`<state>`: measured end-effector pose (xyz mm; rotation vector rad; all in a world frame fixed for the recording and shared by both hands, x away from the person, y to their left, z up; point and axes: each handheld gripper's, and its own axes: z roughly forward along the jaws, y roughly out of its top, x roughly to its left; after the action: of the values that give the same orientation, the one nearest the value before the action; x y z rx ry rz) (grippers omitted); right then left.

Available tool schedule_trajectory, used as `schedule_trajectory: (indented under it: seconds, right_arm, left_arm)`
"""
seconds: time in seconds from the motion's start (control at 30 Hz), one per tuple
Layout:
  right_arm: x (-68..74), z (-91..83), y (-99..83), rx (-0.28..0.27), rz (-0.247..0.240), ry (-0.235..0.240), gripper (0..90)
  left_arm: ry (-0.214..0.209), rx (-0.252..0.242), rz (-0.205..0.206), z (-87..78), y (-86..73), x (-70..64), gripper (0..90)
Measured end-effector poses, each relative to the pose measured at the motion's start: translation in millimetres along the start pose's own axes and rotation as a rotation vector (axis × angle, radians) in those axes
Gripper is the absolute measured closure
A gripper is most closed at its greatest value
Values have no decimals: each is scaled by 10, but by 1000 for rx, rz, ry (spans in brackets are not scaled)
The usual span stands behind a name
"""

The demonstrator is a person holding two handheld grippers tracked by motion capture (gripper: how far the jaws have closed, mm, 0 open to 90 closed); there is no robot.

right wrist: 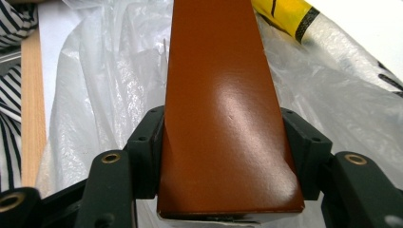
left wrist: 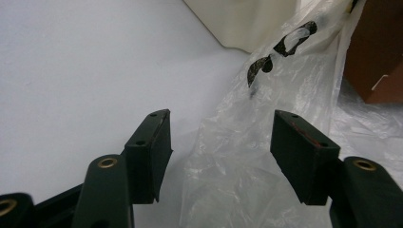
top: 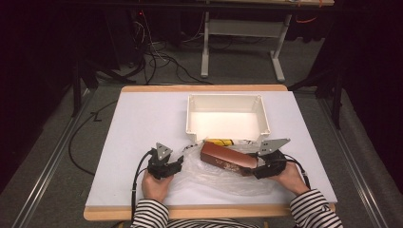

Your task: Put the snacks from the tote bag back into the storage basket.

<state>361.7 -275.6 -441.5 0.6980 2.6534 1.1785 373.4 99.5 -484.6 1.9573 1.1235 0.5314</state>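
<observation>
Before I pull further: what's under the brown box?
Crinkled clear plastic bag lies under the brown box; a yellow item sits behind it. The table beneath is covered.

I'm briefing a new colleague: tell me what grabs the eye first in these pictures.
The long brown box stands out, clamped at one end by the right gripper above a crumpled clear plastic bag. Behind it sits a white tray, while the left gripper stands open around the bag's edge.

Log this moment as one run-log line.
right gripper: shut on brown box | left gripper: open astride clear plastic bag | white bin: empty | yellow item: beside box
</observation>
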Motion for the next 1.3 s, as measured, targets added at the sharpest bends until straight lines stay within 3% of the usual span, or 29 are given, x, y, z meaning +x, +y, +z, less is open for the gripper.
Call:
schedule_trajectory:
  seconds: [0.4, 1.3]
  right_arm:
    - [23, -126, 105, -28, -18, -15, 429]
    - [-4, -350, 239, -87, 19, -36, 425]
  left_arm:
    - [-12, -19, -21, -19, -8, 22, 389]
    - [-29, -22, -33, -24, -13, 43, 378]
